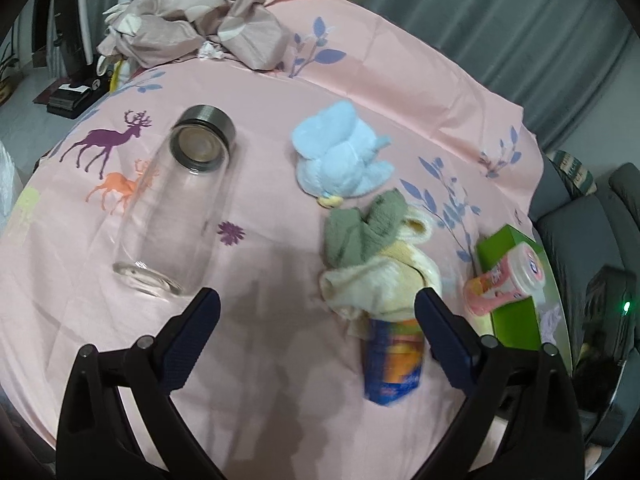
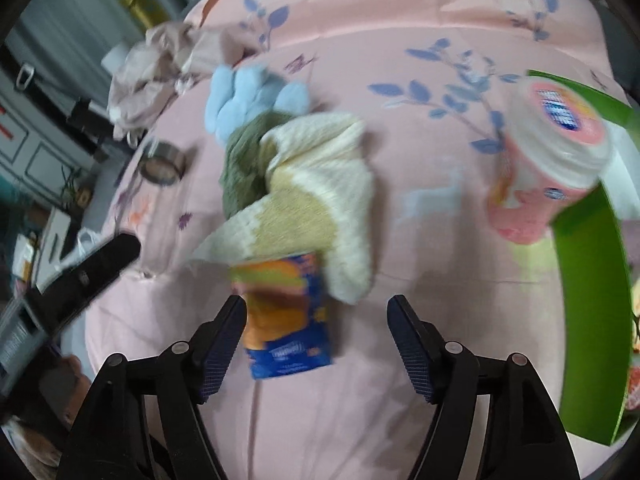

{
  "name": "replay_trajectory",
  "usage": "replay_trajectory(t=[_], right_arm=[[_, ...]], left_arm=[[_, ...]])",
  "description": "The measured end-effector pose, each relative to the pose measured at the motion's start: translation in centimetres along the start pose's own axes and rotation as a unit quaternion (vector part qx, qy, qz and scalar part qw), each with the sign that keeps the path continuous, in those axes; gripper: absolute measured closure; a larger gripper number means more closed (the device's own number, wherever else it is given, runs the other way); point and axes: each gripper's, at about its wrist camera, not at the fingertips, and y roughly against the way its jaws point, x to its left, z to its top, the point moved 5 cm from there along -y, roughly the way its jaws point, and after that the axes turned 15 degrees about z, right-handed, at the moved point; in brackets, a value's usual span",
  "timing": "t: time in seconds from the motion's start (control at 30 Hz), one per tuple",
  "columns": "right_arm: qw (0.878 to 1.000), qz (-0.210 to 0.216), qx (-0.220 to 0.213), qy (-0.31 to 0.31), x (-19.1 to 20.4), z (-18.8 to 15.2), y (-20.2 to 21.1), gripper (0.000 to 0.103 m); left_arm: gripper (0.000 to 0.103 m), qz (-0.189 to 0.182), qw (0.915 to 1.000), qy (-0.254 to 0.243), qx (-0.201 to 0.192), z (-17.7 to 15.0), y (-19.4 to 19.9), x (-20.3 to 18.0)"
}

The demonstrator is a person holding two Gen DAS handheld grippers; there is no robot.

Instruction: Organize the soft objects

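Observation:
A light blue plush toy [image 1: 340, 148] lies mid-table on the pink cloth; it also shows in the right wrist view [image 2: 248, 96]. In front of it lie a green knit cloth [image 1: 360, 228] and a cream and tan knit cloth [image 1: 384, 280], which partly covers a blue and orange tissue pack [image 1: 394, 360]. My left gripper [image 1: 318, 312] is open and empty, above the cloth left of the pile. My right gripper [image 2: 316, 320] is open, just before the tissue pack [image 2: 284, 320] and the cream cloth [image 2: 316, 196], touching neither. The green cloth [image 2: 244, 160] lies behind.
A clear glass bottle [image 1: 180, 200] with a steel cap lies on its side at left. A green box [image 2: 592, 280] and a pink lidded cup [image 2: 548, 152] are at right. Crumpled beige fabric [image 1: 196, 20] sits at the far edge. The left gripper [image 2: 92, 276] shows at left.

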Motion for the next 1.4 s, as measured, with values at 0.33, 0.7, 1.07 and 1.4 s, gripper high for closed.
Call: replay_trajectory(t=[0.33,0.7,1.07,1.4], right_arm=[[0.997,0.071,-0.038,-0.004,0.7,0.0,2.6,0.03],[0.992,0.117,-0.027,-0.025,0.7,-0.1,1.3,0.029],[0.994,0.098,0.021,-0.053,-0.8,-0.6,-2.8,0.039],[0.99,0.128,0.024,-0.057,-0.6,-0.8,-3.3,0.051]], left_arm=[[0.008,0.01,0.9994,-0.032,-0.008,-1.6,0.6,-1.9],[0.035,-0.047,0.9928,-0.086,0.069,-5.1,-1.2,-5.4],[0.062,-0.06,0.9869,-0.078,0.128,-6.6,-4.0,-6.0],[0.065,-0.078,0.9884,-0.086,0.098,-6.1,-2.7,-6.2]])
